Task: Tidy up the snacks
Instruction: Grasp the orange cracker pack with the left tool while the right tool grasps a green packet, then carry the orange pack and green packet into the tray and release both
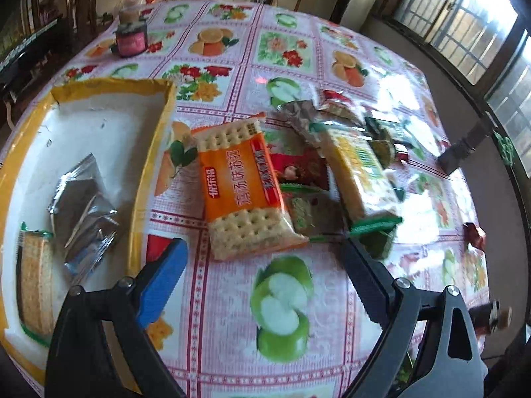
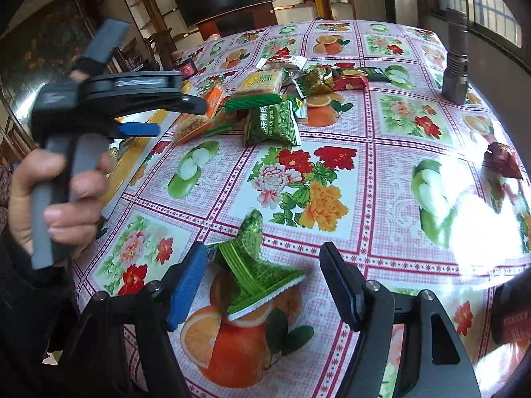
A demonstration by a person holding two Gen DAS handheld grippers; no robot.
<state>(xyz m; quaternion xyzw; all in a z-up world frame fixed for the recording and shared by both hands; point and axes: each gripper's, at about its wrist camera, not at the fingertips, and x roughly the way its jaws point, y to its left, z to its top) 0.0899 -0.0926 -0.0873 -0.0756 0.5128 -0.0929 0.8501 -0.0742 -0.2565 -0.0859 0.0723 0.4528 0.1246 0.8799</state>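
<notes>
Fruit-print tablecloth (image 1: 285,298) (window (image 1: 464,16) beside)

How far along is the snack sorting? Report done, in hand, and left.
Done: a silver packet and a cracker pack lie in the yellow-edged box. In hand: nothing gripped; the left gripper is open before the orange cracker pack, the right gripper open around a small green packet. Left: the pile on the tablecloth, plus a red packet.

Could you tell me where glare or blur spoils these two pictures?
Left wrist view: window light washes out the tablecloth at right, and the snack pile is motion-smeared. Right wrist view: a white glare patch hides the tablecloth's right edge, and the hand is blurred.
</notes>
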